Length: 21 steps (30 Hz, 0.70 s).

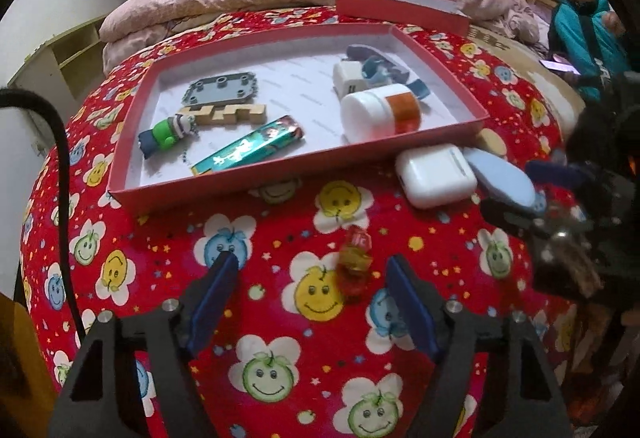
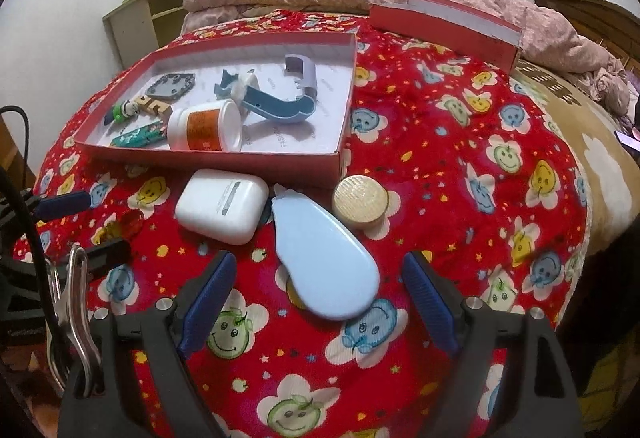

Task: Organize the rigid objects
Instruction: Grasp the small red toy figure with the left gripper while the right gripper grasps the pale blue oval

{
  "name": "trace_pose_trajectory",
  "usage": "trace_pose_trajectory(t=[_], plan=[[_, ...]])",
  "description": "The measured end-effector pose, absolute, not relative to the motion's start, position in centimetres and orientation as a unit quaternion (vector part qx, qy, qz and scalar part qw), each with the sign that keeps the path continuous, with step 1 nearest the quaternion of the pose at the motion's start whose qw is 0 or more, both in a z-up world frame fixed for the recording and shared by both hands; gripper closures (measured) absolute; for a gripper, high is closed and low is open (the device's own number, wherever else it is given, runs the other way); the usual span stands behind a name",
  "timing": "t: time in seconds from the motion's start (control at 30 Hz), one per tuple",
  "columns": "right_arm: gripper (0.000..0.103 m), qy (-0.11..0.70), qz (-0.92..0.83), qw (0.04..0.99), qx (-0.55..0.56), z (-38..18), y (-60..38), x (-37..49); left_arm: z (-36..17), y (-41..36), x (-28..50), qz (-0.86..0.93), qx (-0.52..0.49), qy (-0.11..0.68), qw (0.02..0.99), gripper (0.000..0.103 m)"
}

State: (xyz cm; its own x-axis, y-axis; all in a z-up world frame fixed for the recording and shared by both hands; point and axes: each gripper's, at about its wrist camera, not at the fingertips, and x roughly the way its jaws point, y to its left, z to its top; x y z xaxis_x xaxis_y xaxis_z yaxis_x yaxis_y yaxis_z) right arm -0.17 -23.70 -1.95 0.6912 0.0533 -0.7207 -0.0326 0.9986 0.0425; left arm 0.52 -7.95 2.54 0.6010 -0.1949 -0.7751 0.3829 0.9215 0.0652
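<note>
Clutter is being sorted into a red tray (image 1: 256,181) that sits on the bed's red smiley quilt (image 1: 280,338), placed close so either hand can reach it. Inside it already lie a jar (image 1: 380,109), a grey plate (image 1: 220,87), a wooden block (image 1: 224,113), a green figure (image 1: 166,131), a teal packet (image 1: 248,149) and a blue clip (image 2: 276,105), so the sorting looks well along.

4 things wait outside, just in front of the tray: a white case (image 2: 222,205), a pale blue case (image 2: 324,266), a round wooden lid (image 2: 362,201) and a small red-and-yellow candy (image 1: 354,266).

The left gripper (image 1: 312,274) stands open with the candy between its pads, nearer the right one and untouched; I judge it is lining up to pinch it. The right gripper (image 2: 320,278) also gapes, straddling the blue case without pressing it, probably its next pick.
</note>
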Motion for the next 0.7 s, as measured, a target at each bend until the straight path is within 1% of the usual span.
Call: trace_pose_trajectory(t=[0.1, 0.17, 0.27, 0.33, 0.4, 0.47, 0.5, 0.53, 0.57, 0.7], plan=[[0.016, 0.399, 0.026, 0.916, 0.019, -2.3, -24.0, 0.1, 2.6, -8.1, 0.4, -0.172, 0.113, 0.416, 0.886, 0.03], [0.018, 0.4, 0.026, 0.916, 0.021, -2.6, -24.1, 0.3, 2.3, -8.3, 0.6, -0.173, 0.117, 0.42, 0.883, 0.038], [0.021, 0.398, 0.024, 0.917, 0.016, -2.6, -24.0, 0.3, 1.8, -8.5, 0.9, -0.173, 0.117, 0.424, 0.882, 0.041], [0.029, 0.397, 0.019, 0.918, 0.008, -2.6, -23.9, 0.2, 1.9, -8.6, 1.0, -0.174, 0.119, 0.418, 0.884, 0.042], [0.036, 0.395, 0.019, 0.918, 0.006, -2.5, -23.7, 0.1, 1.9, -8.7, 1.1, -0.174, 0.119, 0.416, 0.884, 0.045], [0.043, 0.394, 0.021, 0.919, 0.004, -2.4, -23.6, -0.1, 1.9, -8.6, 1.1, -0.177, 0.119, 0.413, 0.885, 0.053], [0.048, 0.393, 0.022, 0.919, 0.003, -2.3, -23.6, -0.2, 1.9, -8.6, 1.1, -0.178, 0.118, 0.412, 0.886, 0.056], [0.053, 0.394, 0.028, 0.919, 0.006, -2.3, -23.5, -0.2, 2.0, -8.5, 1.1, -0.178, 0.117, 0.412, 0.886, 0.061], [0.053, 0.395, 0.032, 0.918, 0.007, -2.3, -23.4, -0.3, 2.0, -8.4, 1.1, -0.177, 0.115, 0.412, 0.887, 0.065], [0.054, 0.395, 0.043, 0.918, -0.004, -2.3, -22.5, -0.5, 2.1, -8.0, 1.3, -0.174, 0.106, 0.413, 0.888, 0.073]])
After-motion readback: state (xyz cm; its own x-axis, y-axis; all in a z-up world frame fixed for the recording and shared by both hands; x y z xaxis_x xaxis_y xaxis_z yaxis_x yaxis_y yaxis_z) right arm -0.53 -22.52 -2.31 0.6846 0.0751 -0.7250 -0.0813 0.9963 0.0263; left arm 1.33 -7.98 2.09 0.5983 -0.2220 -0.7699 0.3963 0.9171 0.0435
